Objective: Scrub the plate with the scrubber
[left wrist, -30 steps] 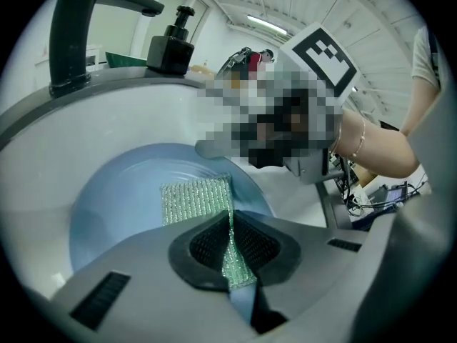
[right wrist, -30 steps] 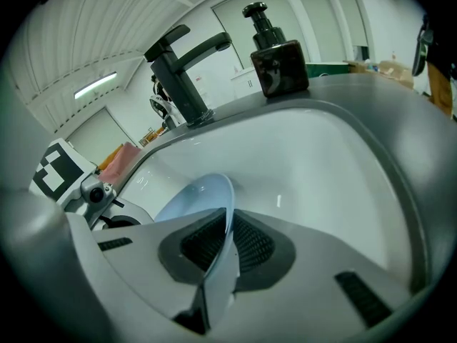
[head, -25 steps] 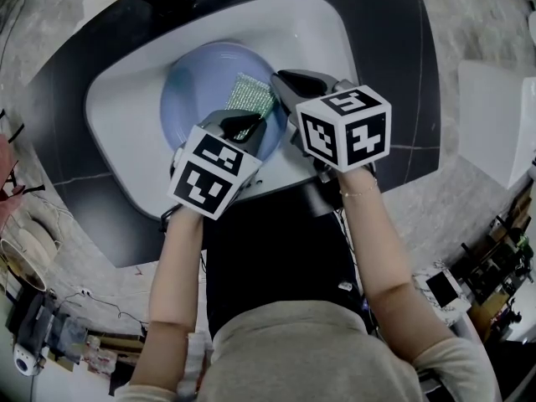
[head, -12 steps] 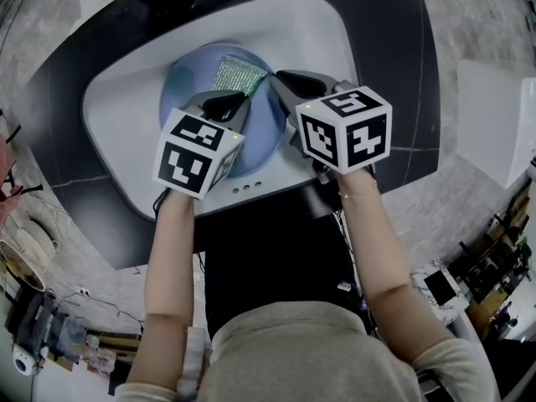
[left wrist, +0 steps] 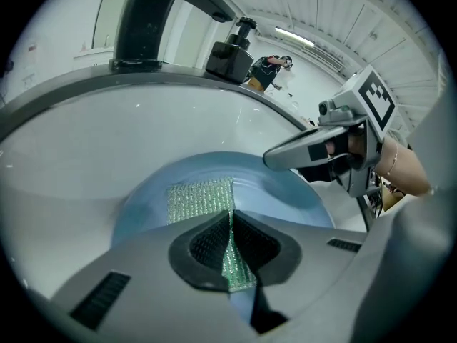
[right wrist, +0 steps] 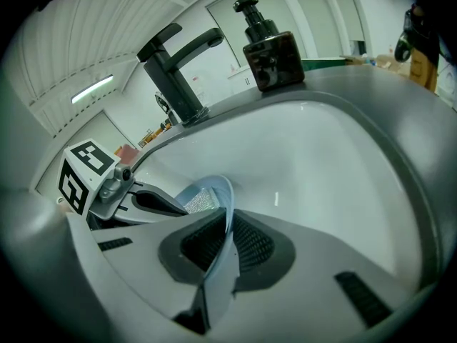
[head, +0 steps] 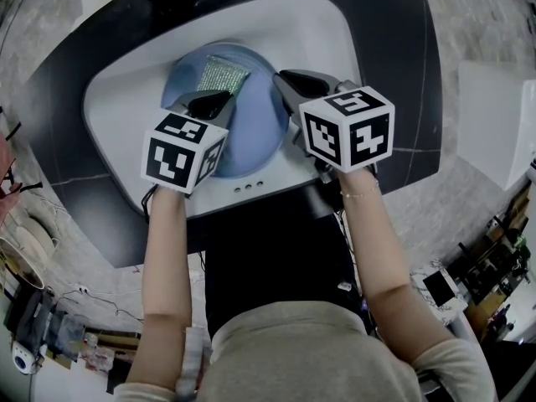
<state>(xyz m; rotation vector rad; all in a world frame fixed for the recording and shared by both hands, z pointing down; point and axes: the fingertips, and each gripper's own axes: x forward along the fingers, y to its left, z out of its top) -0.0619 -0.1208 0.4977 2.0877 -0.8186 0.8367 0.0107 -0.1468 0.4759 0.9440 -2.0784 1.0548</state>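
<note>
A pale blue plate stands tilted inside the white sink. My right gripper is shut on the plate's right rim; in the right gripper view the plate edge runs between the jaws of that gripper. My left gripper is shut on a green mesh scrubber, which lies flat against the plate's upper left face. In the left gripper view the scrubber spreads over the plate just beyond the left gripper.
A black faucet and a dark soap dispenser stand at the sink's far rim. The sink sits in a dark counter. Three small holes mark the sink's near rim.
My left gripper has slid the scrubber left and away across the plate, from its right middle to its upper left. The right gripper and plate have stayed put.
</note>
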